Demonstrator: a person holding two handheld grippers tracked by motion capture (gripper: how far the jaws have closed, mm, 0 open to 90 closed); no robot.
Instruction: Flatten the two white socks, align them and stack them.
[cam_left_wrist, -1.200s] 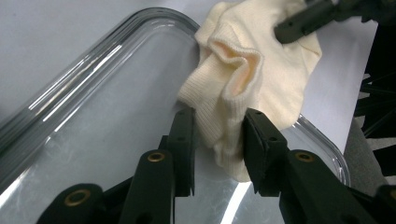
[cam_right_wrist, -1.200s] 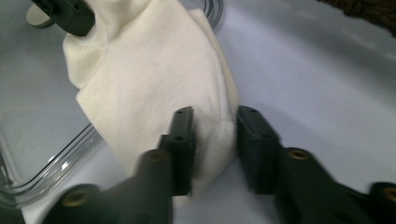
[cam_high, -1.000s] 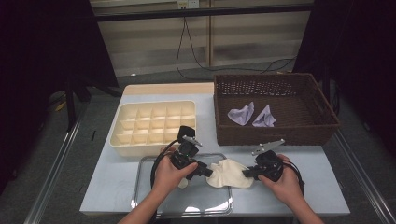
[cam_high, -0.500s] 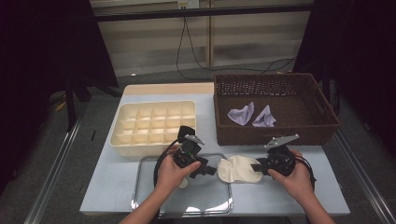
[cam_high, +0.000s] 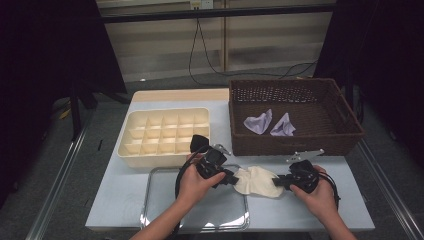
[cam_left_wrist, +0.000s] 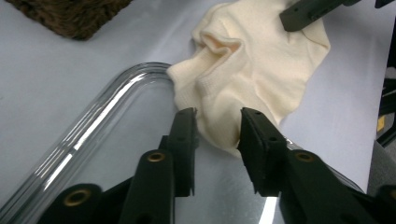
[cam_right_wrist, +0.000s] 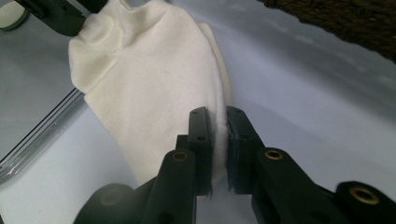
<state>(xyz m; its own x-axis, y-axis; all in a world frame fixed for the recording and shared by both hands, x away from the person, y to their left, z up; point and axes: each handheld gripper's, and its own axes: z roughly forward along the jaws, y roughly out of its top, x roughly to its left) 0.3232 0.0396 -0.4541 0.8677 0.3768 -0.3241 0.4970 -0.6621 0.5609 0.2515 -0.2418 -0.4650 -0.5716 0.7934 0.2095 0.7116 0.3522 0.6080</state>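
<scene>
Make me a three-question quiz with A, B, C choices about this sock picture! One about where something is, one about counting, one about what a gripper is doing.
1. Where does the cream sock lie?
A. in the wicker basket
B. on the table, one end over the metal tray's edge
C. in the divided box

2. How many purple cloths are in the wicker basket?
A. two
B. four
C. none

3. What is the right gripper doing?
A. standing wide open
B. pinching the basket rim
C. pinching the sock

Answers:
1 B: the sock reaches from the table onto the metal tray.
2 A: one purple cloth lies beside another.
3 C: its jaws squeeze the sock's edge.
</scene>
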